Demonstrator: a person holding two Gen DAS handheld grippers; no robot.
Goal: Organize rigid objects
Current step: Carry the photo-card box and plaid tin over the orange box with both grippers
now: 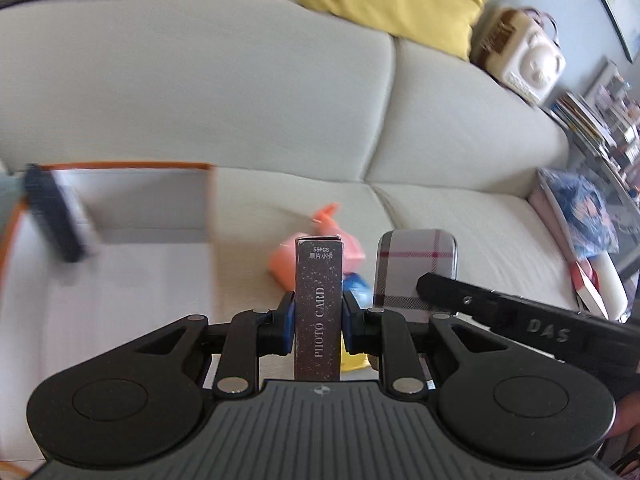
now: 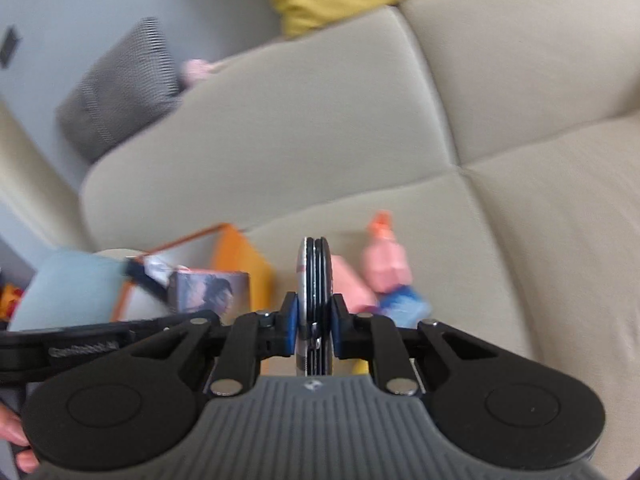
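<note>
The photo card box [image 1: 319,304] is clamped by its narrow sides in the left gripper [image 1: 319,320] and carried upright above the sofa seat [image 1: 460,216], presumably for the orange-edged box [image 1: 132,200] at the seat's left end. The plaid tin [image 2: 315,304] is pinched edge-on in the right gripper [image 2: 315,324], so both are lifted together

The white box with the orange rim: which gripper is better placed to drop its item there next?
Probably left. The left gripper holds the photo card box, with the white box open just beside it. The right gripper clamps the plaid tin farther away, behind the left.
</note>
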